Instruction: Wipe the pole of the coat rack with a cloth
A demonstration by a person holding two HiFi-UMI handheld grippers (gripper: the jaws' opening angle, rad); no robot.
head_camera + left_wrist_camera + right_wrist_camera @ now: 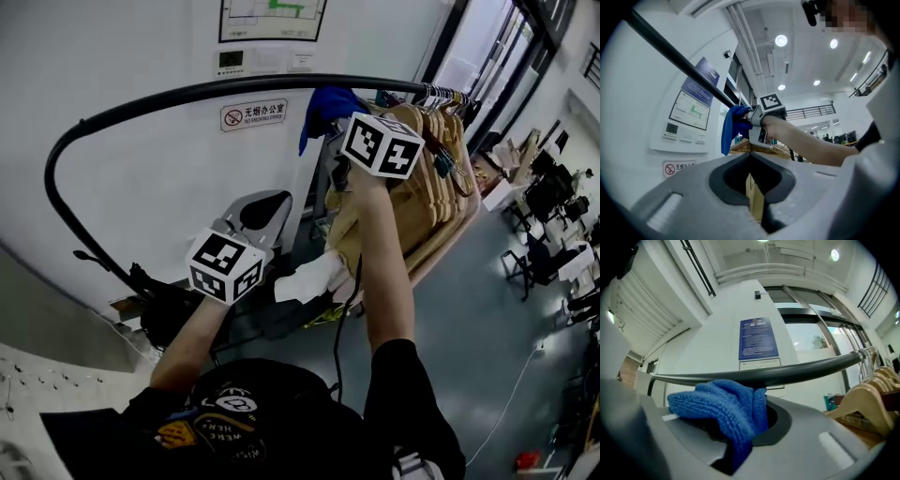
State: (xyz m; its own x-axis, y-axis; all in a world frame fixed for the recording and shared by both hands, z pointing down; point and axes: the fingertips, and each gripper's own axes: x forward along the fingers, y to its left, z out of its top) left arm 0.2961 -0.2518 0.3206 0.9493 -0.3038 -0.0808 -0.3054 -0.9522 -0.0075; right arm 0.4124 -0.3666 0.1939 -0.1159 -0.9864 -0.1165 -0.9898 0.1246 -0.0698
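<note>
the right gripper (740, 446) is clenched on the blue cloth (719, 404), which touches the black pole (797, 372). well below the pole, the left gripper (759, 220) clamps a tan wooden piece (753, 194).

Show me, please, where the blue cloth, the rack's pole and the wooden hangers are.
blue cloth (724, 404), right gripper view, on its bunched knit fold.
pole (797, 372), right gripper view, on the middle of the dark bar.
wooden hangers (431, 206), head view, on the broad wooden shoulders.
</note>
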